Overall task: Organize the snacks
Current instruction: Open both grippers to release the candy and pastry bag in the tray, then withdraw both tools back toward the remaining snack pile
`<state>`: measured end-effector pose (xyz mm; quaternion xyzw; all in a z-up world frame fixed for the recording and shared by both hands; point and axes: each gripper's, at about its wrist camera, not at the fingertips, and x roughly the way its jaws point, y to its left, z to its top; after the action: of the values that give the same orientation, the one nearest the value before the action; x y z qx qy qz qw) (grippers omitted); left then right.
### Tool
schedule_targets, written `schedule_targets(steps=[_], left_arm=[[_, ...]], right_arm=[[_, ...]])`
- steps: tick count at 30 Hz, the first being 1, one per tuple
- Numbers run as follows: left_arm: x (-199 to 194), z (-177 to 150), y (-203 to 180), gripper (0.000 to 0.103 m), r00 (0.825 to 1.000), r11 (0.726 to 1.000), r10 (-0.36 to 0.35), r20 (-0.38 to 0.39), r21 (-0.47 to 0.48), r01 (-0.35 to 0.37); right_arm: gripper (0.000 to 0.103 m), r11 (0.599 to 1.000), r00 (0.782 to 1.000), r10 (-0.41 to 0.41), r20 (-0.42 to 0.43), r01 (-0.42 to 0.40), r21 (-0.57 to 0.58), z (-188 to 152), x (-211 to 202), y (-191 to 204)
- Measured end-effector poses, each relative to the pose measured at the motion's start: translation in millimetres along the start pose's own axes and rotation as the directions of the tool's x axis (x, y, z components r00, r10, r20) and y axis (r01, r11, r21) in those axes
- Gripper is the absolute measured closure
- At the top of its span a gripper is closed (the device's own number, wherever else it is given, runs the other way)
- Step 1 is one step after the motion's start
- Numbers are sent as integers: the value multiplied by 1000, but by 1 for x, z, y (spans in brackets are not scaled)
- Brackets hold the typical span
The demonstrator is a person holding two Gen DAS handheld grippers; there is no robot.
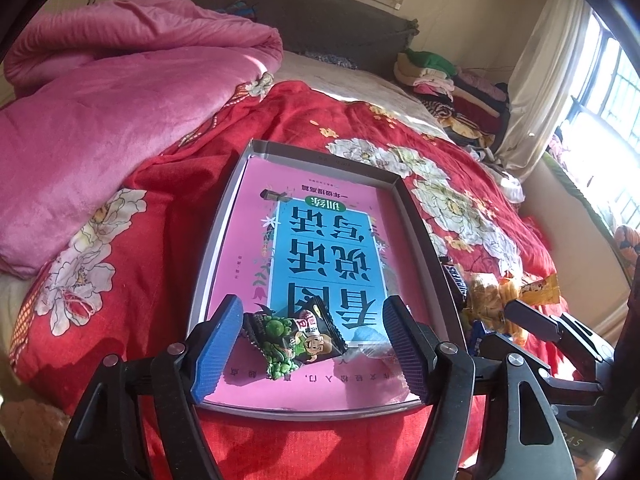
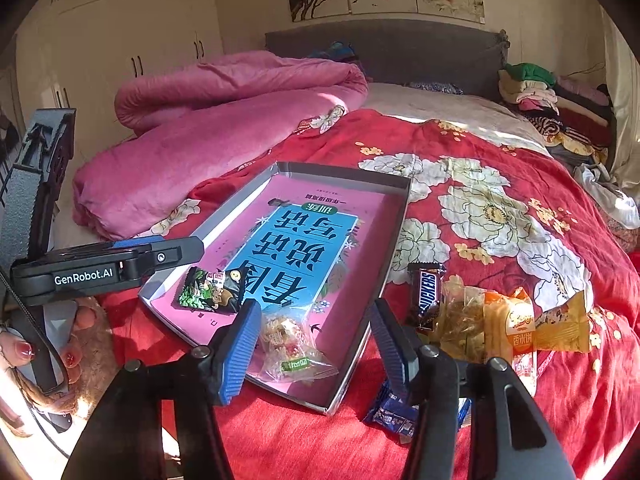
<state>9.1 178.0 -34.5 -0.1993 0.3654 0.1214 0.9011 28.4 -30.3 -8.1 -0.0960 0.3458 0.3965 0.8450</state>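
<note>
A shallow grey box lid [image 1: 224, 216] [image 2: 394, 224] lies on the red floral bedspread, lined with a pink and blue book cover. A black and green pea snack packet [image 1: 296, 340] [image 2: 212, 290] lies at its near end, between the open fingers of my left gripper [image 1: 308, 340]. A clear candy bag [image 2: 292, 344] lies in the box between the open fingers of my right gripper [image 2: 316, 344]. To the right of the box lie a Snickers bar [image 2: 428, 290], clear and orange snack bags [image 2: 508, 324] and a blue packet [image 2: 388, 412].
A rolled pink quilt [image 2: 224, 120] lies on the bed to the left. Folded clothes [image 2: 556, 100] are stacked at the far right by the headboard. The left gripper's body [image 2: 100, 268] shows at the left of the right wrist view.
</note>
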Motion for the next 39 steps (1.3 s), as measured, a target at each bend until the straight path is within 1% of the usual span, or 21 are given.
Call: schedule_targets(steps=[3, 4, 5, 9, 13, 17, 19, 24, 32, 39], left_arm=[[-2, -1, -2, 28, 1000, 1000, -1, 4, 9, 1], [-2, -1, -3, 28, 1000, 1000, -4, 5, 11, 4], [-3, -1, -5, 27, 1000, 1000, -5, 4, 14, 5], [-7, -3, -13, 27, 1000, 999, -20, 7, 31, 20], [-12, -5, -22, 26, 998, 998, -56, -1, 33, 56], [-17, -7, -29, 25, 999, 998, -50, 1, 46, 50], [-19, -7, -30, 22, 999, 998, -49, 5, 36, 49], [-22, -7, -32, 21, 998, 998, -60, -1, 26, 60], [-29, -9, -45, 20, 998, 996, -70, -1, 52, 70], [-34, -11, -58, 20, 996, 993, -87, -6, 74, 87]], right_arm=[[43, 1000, 1000, -12, 23, 12, 11, 1, -6, -3], [39, 1000, 1000, -12, 29, 12, 11, 2, -8, -4], [37, 1000, 999, -18, 34, 18, 10, 2, -11, -5], [36, 999, 997, -36, 68, 35, 14, 5, -25, -10], [32, 998, 994, -53, 95, 51, 21, 6, -37, -15], [30, 998, 992, -59, 114, 56, 32, 8, -45, -20], [29, 998, 991, -57, 123, 53, 39, 8, -48, -22], [25, 997, 989, -65, 135, 59, 49, 7, -54, -24], [23, 996, 988, -63, 144, 53, 73, 5, -60, -31], [23, 993, 983, -80, 163, 64, 104, 3, -71, -43]])
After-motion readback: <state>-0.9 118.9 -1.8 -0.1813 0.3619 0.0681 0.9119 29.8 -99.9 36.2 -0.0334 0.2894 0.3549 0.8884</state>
